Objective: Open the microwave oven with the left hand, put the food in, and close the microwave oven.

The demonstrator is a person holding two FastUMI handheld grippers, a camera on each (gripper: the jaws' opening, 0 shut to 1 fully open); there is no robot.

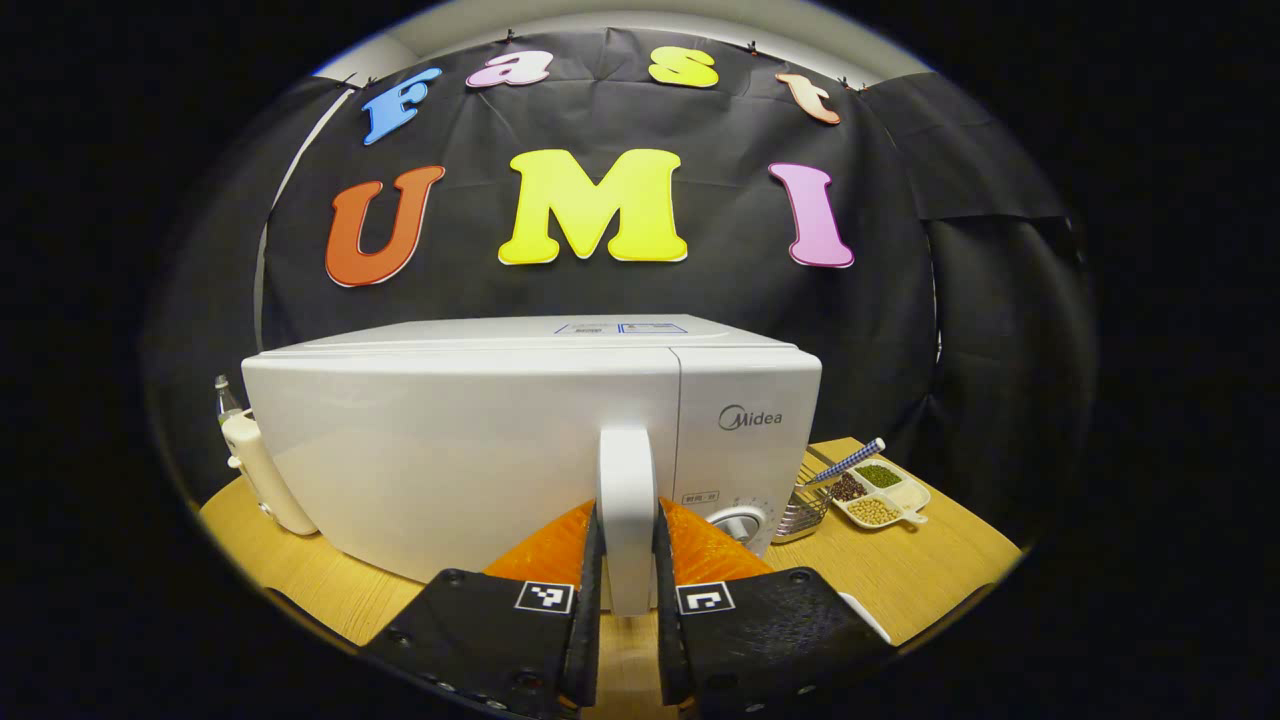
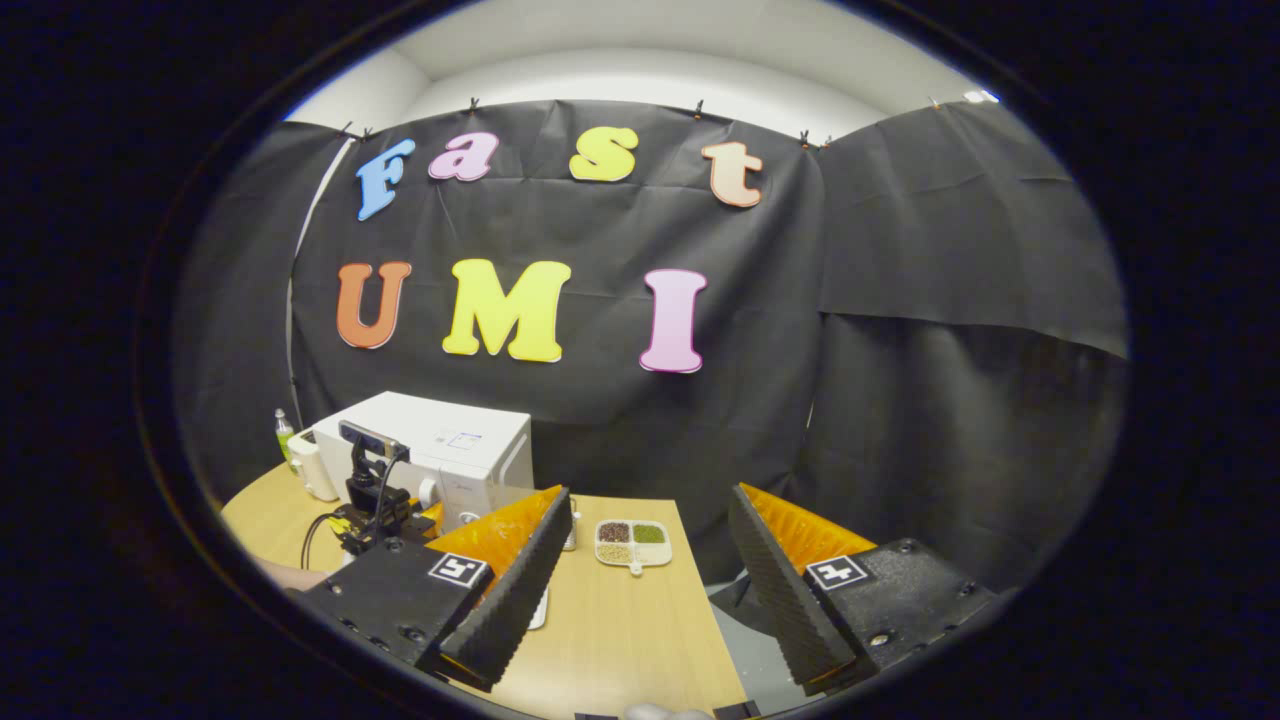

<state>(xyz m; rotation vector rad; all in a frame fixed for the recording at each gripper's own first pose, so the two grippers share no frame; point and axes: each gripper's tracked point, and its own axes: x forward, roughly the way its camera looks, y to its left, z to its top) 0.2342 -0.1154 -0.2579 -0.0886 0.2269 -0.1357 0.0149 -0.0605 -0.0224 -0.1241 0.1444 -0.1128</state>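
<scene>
The white microwave oven [image 1: 530,440] sits on the wooden table [image 1: 900,580] with its door shut; the left gripper [image 1: 627,600] has both fingers pressed against the sides of the upright door handle [image 1: 627,500]. Just right of the oven lies a divided dish of beans and grains [image 1: 880,495], with a small wire basket [image 1: 803,512] between them; a white bottle [image 1: 262,470] stands at the oven's left end. In the right gripper view, the right gripper [image 2: 645,570] hangs with fingers spread wide, holding nothing, above the table's near edge; the dish lies farther off between its fingers.
</scene>
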